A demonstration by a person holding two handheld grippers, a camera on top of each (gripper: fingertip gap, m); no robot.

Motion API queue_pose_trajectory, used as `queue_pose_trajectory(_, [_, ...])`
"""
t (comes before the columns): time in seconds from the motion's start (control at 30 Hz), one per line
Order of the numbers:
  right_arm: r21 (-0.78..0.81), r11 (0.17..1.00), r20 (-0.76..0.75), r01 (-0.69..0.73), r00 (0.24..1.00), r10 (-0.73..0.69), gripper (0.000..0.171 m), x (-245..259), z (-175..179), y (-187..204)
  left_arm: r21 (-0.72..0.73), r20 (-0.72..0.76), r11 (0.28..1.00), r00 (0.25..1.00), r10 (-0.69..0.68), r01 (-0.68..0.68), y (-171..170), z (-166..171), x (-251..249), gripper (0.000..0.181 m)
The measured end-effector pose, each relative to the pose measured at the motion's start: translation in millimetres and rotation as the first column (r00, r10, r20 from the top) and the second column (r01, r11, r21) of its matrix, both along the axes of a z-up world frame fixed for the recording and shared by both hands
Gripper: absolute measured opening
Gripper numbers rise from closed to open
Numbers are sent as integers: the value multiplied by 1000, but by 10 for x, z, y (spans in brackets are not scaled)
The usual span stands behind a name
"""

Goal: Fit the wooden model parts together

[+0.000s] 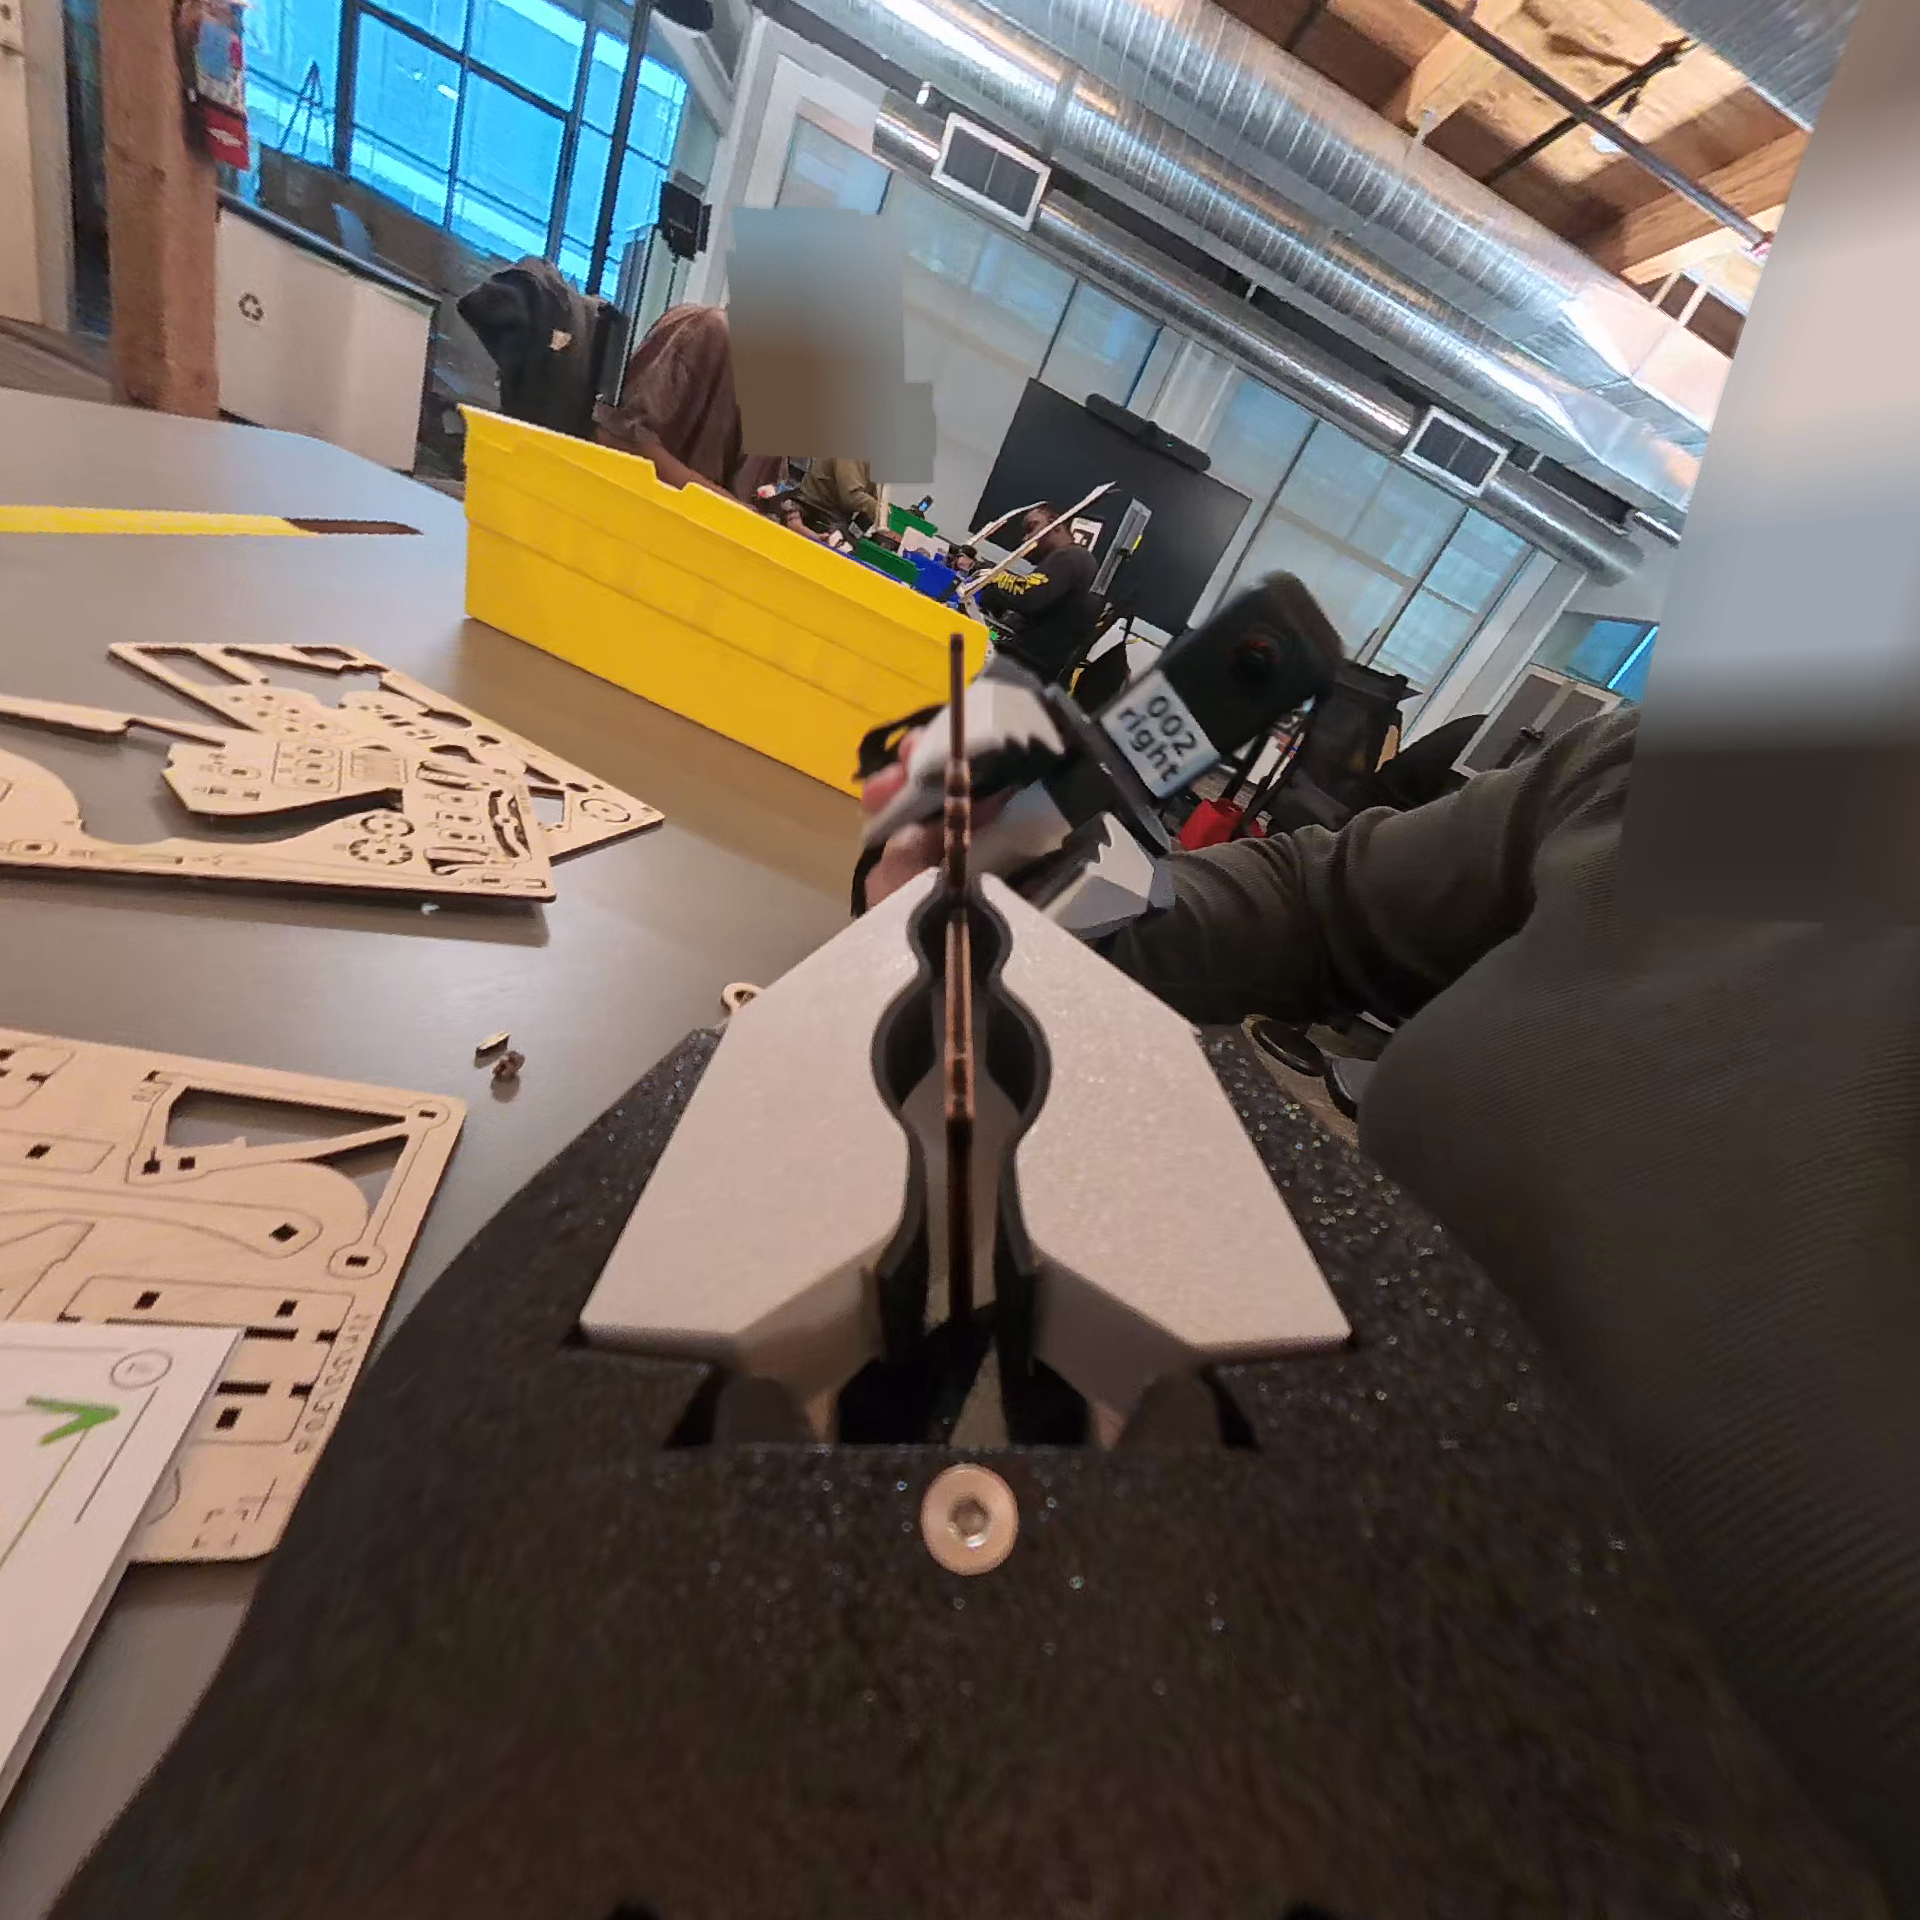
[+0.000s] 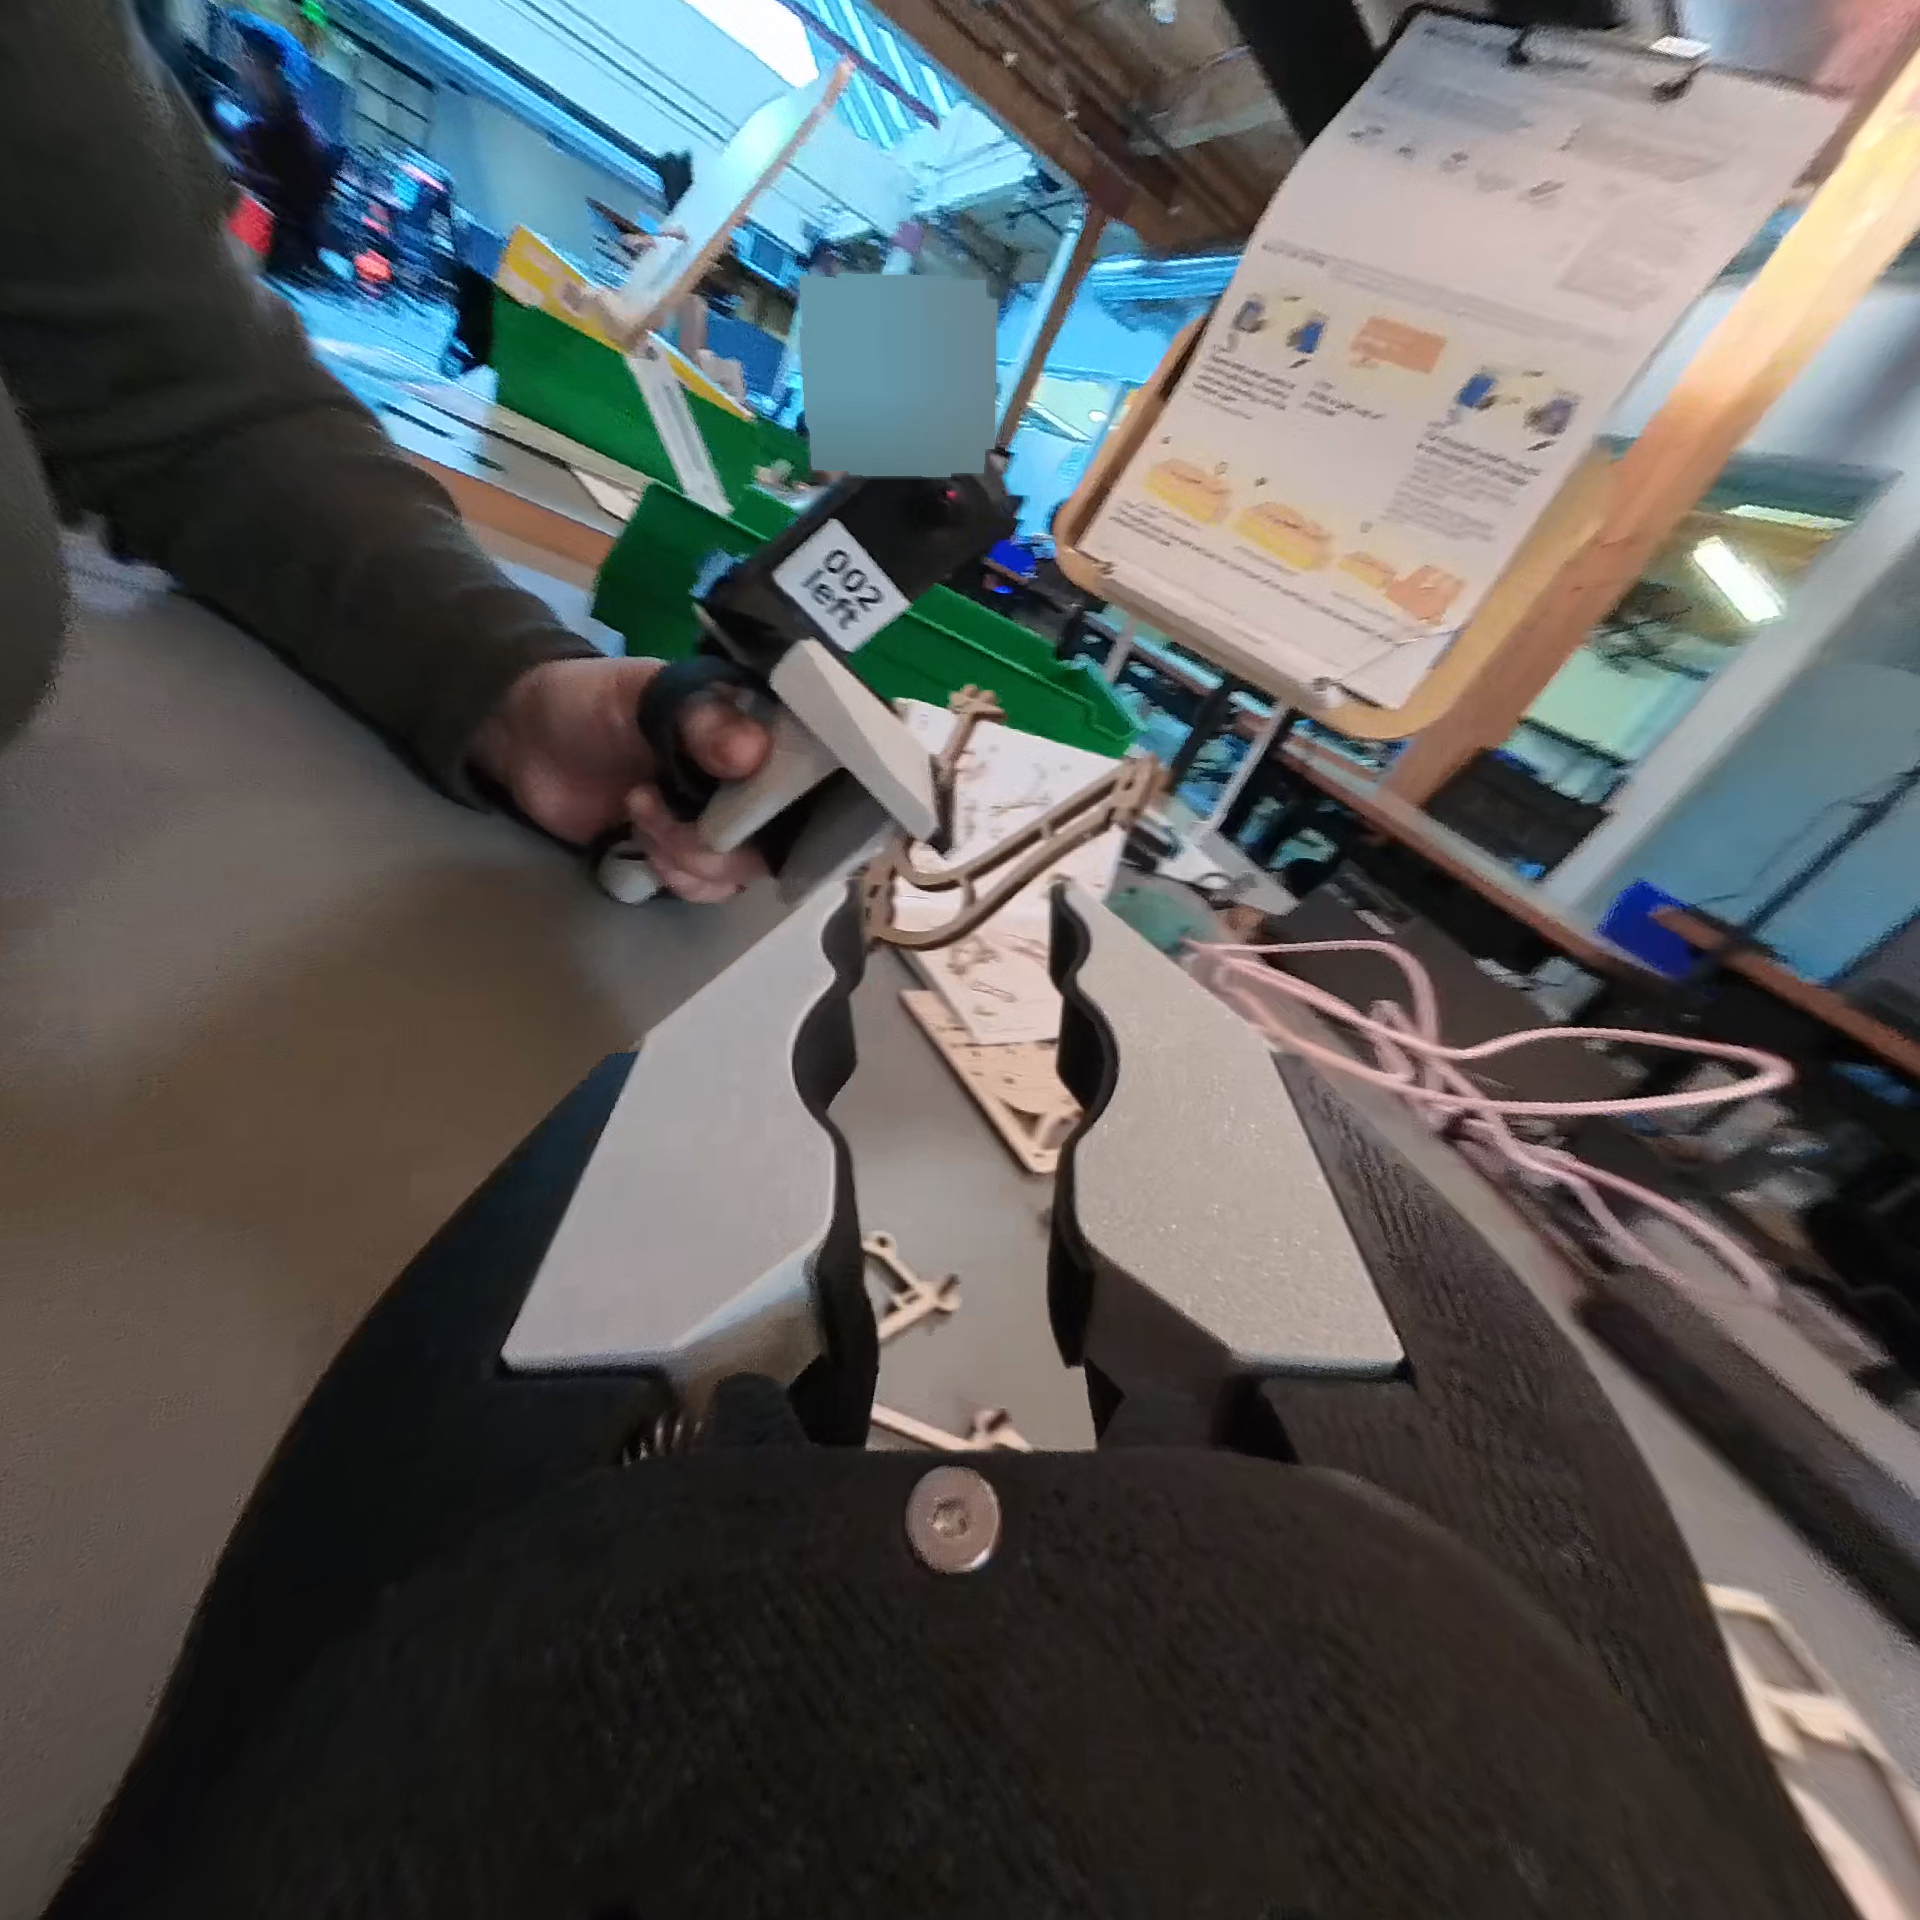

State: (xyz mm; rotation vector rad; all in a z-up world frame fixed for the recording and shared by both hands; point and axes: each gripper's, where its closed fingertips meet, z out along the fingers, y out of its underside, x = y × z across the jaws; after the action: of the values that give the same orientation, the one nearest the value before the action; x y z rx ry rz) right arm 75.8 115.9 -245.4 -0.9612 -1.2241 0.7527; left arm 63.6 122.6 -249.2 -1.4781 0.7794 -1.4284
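Note:
My left gripper (image 1: 956, 899) is shut on a thin wooden part (image 1: 957, 790), seen edge-on and sticking up past the fingertips. In the right wrist view the left gripper (image 2: 920, 821) holds this part as a curved, slotted wooden arm (image 2: 1023, 842) above the table. My right gripper (image 2: 956, 914) is open; the arm's lower end lies at its left fingertip (image 2: 847, 925). I cannot tell if they touch. The right gripper also shows in the left wrist view (image 1: 1013, 774), just beyond the part.
Laser-cut wooden sheets (image 1: 312, 779) (image 1: 208, 1226) and a white booklet (image 1: 73, 1455) lie at left, a yellow bin (image 1: 675, 603) behind. Loose wooden parts (image 2: 914, 1299), a paper sheet (image 2: 1013, 790), pink string (image 2: 1455, 1081), green bins (image 2: 748, 561) and a clipboard stand (image 2: 1403, 364) are near. The tips of both grippers are at nearly the same place.

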Motion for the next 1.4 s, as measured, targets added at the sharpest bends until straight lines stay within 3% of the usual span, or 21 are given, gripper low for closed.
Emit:
queue_pose_trajectory(0.23, [-168, 983, -43, -73, 997, 67, 16, -17, 45, -72, 77, -21, 994, 997, -72, 74, -156, 19, 50, 0])
queue_pose_trajectory(0.37, [-293, 952, -29, -85, 996, 79, 3, -19, 24, -83, 137, -9, 990, 999, -33, 34, -164, 62, 35, 6])
queue_pose_trajectory(0.5, [-336, 938, -43, -82, 996, 72, 1, 67, 120, -57, 220, 32, 968, 993, 113, -118, -38, 160, -69, 49])
queue_pose_trajectory(0.63, [-220, 975, 107, -28, 993, 53, 1, 104, 74, -77, 337, -53, 928, 980, 190, -162, -23, 86, -2, 82])
queue_pose_trajectory(0.7, [-208, 975, 157, -82, 981, 116, 1, 124, 68, -198, 428, -110, 889, 967, 231, -164, -51, 30, 68, 97])
queue_pose_trajectory(0.87, [-349, 893, 57, -286, 944, 324, 2, 210, 160, -470, 629, -253, 776, 930, 265, -50, -254, -146, 242, 107])
queue_pose_trajectory(0.97, [-400, 863, 28, -307, 938, 346, 2, 280, 210, -454, 674, -266, 738, 918, 296, -43, -297, -173, 290, 119])
queue_pose_trajectory(1.13, [-337, 919, 123, -206, 958, 260, 1, 380, 249, -382, 628, -278, 778, 926, 257, -27, -321, -186, 332, 123])
queue_pose_trajectory(1.4, [-350, 929, 102, -124, 980, 169, 0, 376, 248, -245, 577, -244, 816, 949, 197, -21, -369, -134, 325, 120])
